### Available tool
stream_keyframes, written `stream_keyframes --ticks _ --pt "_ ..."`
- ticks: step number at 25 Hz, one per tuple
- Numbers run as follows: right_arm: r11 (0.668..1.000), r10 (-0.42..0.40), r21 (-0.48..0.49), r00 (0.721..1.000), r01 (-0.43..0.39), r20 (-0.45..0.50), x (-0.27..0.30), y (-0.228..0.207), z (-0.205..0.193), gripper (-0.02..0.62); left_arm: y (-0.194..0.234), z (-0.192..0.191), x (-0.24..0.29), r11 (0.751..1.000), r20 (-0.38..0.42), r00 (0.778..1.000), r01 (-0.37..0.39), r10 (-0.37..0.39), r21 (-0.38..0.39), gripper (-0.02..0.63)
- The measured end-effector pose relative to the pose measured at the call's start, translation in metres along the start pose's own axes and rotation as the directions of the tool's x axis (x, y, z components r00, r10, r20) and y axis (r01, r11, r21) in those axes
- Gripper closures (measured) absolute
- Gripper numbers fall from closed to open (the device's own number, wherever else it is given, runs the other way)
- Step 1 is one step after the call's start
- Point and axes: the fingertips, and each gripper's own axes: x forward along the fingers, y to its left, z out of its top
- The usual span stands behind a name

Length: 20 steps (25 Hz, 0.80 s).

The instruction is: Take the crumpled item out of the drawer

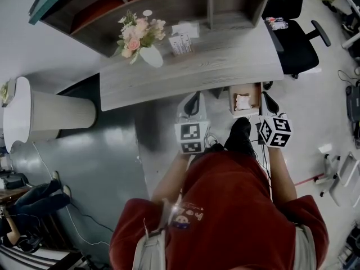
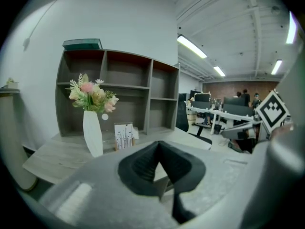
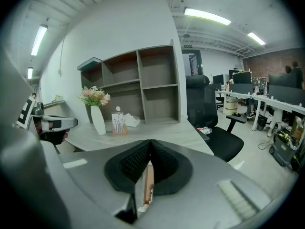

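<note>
Currently the crumpled white item (image 1: 243, 102) lies in the open drawer (image 1: 231, 101) beneath the desk (image 1: 225, 61) edge. The left gripper (image 1: 193, 101) hovers at the drawer's 9 o'clock, the right gripper (image 1: 270, 101) at 3 o'clock, each with its jaws pressed together, empty.

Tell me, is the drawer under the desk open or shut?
Open. In the head view the drawer juts out from the desk edge, and a white crumpled item lies inside it.

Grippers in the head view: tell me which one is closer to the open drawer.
The right gripper, just beside the open drawer that holds the crumpled white item; the left gripper is farther off to the side.
</note>
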Motion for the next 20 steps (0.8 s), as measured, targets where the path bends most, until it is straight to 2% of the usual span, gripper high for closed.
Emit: stream_keyframes --ticks 20 --pt "1.0 0.03 -0.006 0.999 -0.03 -0.031 0.02 -0.019 -0.006 0.594 -0.01 -0.006 0.02 1.0 -0.031 0.999 -0.017 0.017 -0.004 0.606"
